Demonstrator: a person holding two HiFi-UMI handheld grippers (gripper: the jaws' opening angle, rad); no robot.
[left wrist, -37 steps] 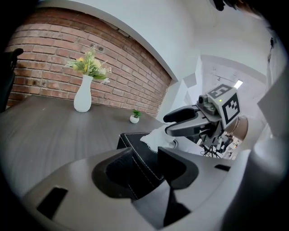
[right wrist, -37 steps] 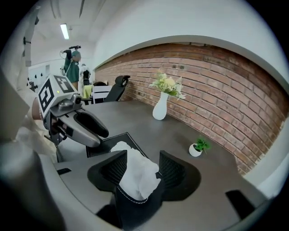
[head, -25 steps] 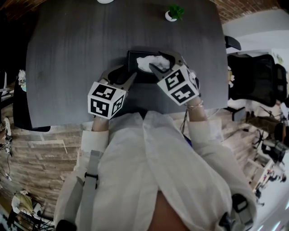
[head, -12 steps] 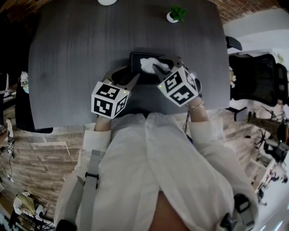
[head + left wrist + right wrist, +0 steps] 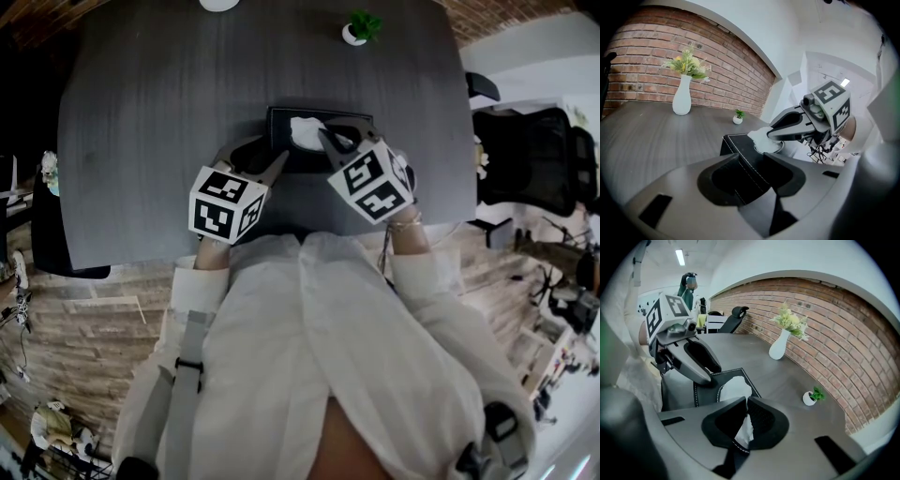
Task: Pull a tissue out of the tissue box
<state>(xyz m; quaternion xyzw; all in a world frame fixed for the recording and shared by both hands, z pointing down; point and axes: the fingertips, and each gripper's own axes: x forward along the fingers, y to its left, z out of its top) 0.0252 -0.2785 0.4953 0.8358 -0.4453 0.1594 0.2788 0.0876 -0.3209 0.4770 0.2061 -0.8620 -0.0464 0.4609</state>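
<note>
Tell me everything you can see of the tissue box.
The tissue box is black, leather-looking, with pale stitching along its edges, flat on the table. A white tissue sticks up from its oval opening, pinched by the right gripper, whose jaws have just closed. Open jaws of the left gripper straddle its near corner.

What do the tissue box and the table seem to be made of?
The tissue box looks like black leather or imitation leather, matte, judging by white stitching along its edges. The table seems dark grey wood or laminate, matte, with streaky grain.
</note>
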